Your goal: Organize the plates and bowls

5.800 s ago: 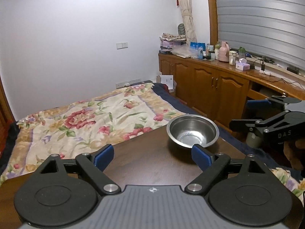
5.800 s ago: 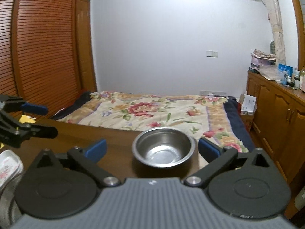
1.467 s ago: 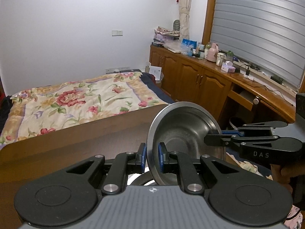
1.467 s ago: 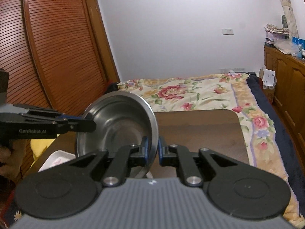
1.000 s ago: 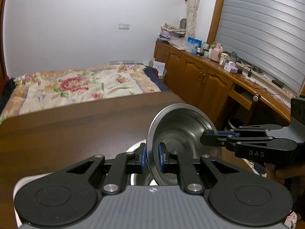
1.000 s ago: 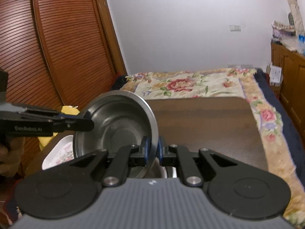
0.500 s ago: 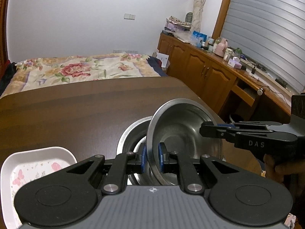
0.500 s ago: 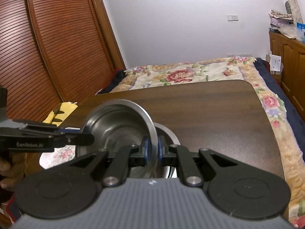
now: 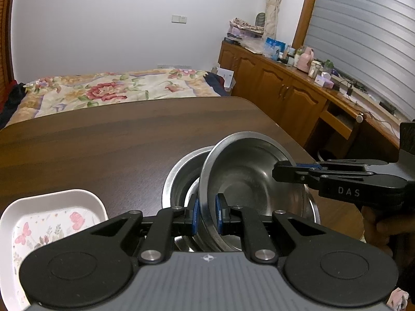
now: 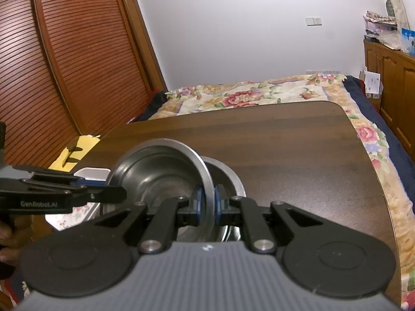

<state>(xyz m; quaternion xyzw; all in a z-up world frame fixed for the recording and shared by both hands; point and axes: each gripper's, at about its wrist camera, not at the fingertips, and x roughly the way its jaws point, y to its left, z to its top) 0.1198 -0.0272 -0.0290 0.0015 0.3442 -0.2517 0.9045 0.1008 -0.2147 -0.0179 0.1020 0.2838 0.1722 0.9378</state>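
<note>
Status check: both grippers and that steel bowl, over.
Left hand-held gripper and right hand-held gripper both shut on steel bowl rim. Bowl tilted, over second steel bowl on table. Nothing in the way.

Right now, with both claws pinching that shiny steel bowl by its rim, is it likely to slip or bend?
The shiny steel bowl looks rigid, probably won't bend. Its polished rim seems slippery, so the left claw and right claw gripping opposite edges likely steadies it. Released, it might clatter into the steel bowl beneath.
</note>
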